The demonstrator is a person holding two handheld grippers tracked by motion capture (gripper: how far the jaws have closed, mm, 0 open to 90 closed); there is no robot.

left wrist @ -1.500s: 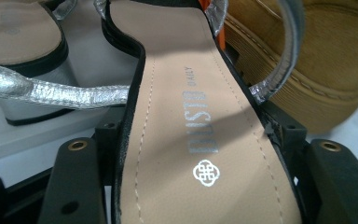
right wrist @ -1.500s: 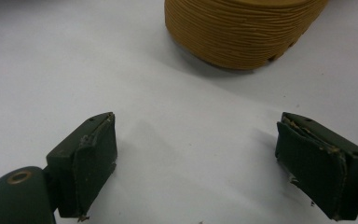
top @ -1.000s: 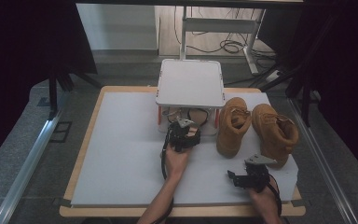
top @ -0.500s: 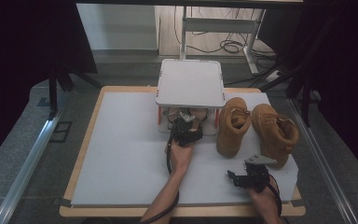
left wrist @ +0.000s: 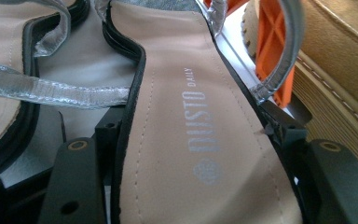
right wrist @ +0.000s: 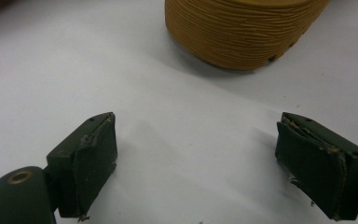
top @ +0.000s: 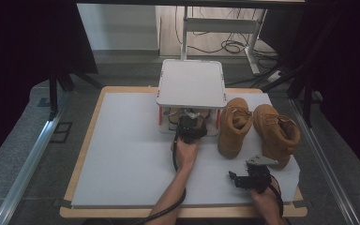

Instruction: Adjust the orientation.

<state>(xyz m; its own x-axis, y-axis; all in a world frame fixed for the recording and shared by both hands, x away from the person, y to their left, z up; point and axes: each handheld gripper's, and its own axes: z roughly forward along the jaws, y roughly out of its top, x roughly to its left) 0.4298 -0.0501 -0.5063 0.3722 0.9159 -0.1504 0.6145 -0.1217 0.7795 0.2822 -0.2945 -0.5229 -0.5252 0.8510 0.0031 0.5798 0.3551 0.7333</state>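
A flat sandal [left wrist: 191, 116] with a beige insole, black sole edge and silver straps lies under the white rack [top: 191, 84]. My left gripper [top: 191, 124] reaches in under the rack's front edge. In the left gripper view its black jaws [left wrist: 193, 133] sit against both sides of the sandal's heel end. A second sandal [left wrist: 0, 93] lies beside it on the left. My right gripper [top: 236, 179] rests low over the white board near the front right, open with nothing between its fingers [right wrist: 196, 140].
Two tan boots [top: 233, 126] [top: 277, 133] stand right of the rack; one boot's ribbed sole [right wrist: 242, 32] is just ahead of my right gripper. An orange rack leg [left wrist: 270, 56] stands between the sandal and the nearer boot. The white board [top: 122, 164] spreads out to the left.
My left gripper has moved forward, away from the person, until its jaws are under the rack at the sandal. The right gripper has stayed put.
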